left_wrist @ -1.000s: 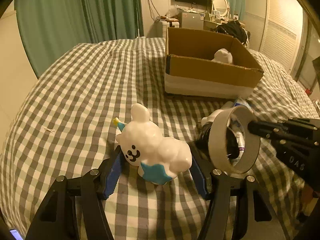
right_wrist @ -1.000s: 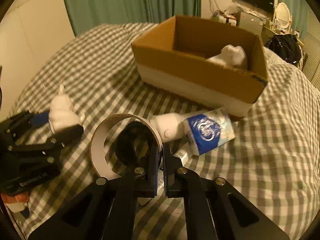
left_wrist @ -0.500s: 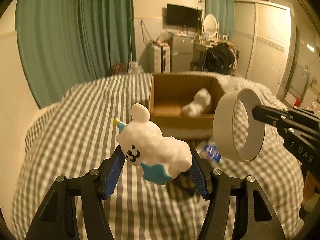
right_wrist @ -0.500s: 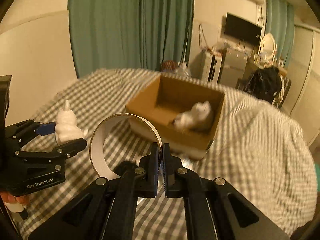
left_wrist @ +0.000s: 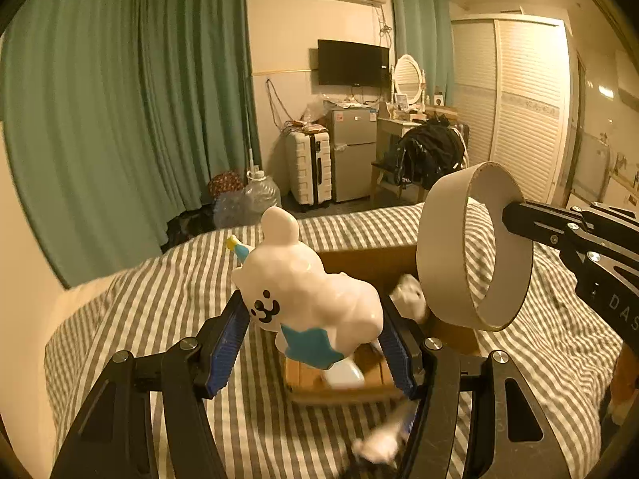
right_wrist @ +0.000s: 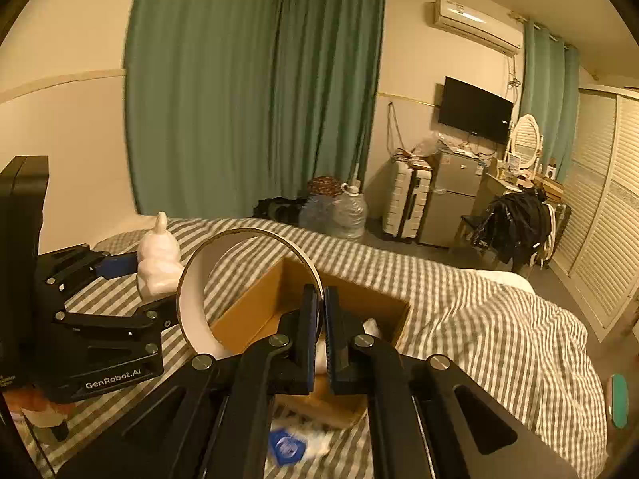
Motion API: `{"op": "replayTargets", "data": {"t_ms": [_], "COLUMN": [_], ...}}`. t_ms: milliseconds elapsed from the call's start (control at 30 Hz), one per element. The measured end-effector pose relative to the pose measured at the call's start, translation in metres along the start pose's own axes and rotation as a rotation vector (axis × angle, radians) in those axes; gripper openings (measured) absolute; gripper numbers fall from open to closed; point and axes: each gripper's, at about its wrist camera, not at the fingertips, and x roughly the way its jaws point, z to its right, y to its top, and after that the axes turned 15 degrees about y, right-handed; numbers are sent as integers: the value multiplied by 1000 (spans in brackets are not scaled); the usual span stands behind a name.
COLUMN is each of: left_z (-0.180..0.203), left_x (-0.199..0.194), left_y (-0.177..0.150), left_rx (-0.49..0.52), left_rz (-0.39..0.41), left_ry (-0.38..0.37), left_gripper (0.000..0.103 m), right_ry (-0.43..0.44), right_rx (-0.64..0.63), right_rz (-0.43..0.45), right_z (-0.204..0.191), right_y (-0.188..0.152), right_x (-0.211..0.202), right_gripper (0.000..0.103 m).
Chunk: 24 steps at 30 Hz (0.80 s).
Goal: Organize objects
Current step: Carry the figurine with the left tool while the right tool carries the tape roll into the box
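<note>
My left gripper [left_wrist: 315, 329] is shut on a white bear figurine [left_wrist: 307, 295] with a blue star on its front, held in the air above the checked bed. The same figurine [right_wrist: 157, 263] shows at the left of the right wrist view. My right gripper [right_wrist: 318, 329] is shut on the wall of a white tape ring [right_wrist: 195, 303], which hangs to the right of the figurine as the tape ring [left_wrist: 471, 247]. An open cardboard box [right_wrist: 255, 315] lies below both grippers, with a white soft thing [left_wrist: 407, 297] inside it.
A white tube with a blue label [right_wrist: 287, 445] lies on the bed [right_wrist: 479, 319] in front of the box. Beyond the bed are green curtains [left_wrist: 120, 119], a suitcase [left_wrist: 309, 167], a small fridge [left_wrist: 353, 151], water jugs [right_wrist: 347, 211] and a louvred wardrobe [left_wrist: 527, 111].
Both grippers have risen from the bed with the figurine and the tape ring and moved toward the box. The views tilted up, so the room's far wall shows.
</note>
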Motion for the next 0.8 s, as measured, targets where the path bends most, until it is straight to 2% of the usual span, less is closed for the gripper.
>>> {"op": "replayTargets", "data": {"t_ms": [200, 400, 633, 800], "left_z": [7, 32, 54, 57], "left_x": [67, 129, 153, 142], "left_y": [31, 6, -19, -24], "left_rx": [-6, 34, 142, 140], "left_rz": [-24, -89, -110, -105], "left_ry": [-29, -95, -91, -79], "left_gripper": [64, 64, 64, 67], "right_ry": [-7, 3, -7, 23], "right_rx": [28, 82, 112, 154], "right_rz": [-3, -70, -217, -216], "right_z": [37, 73, 95, 107], "right_y": [23, 8, -39, -47], "right_x": [49, 112, 168, 166], "right_gripper": [3, 4, 4, 5]}}
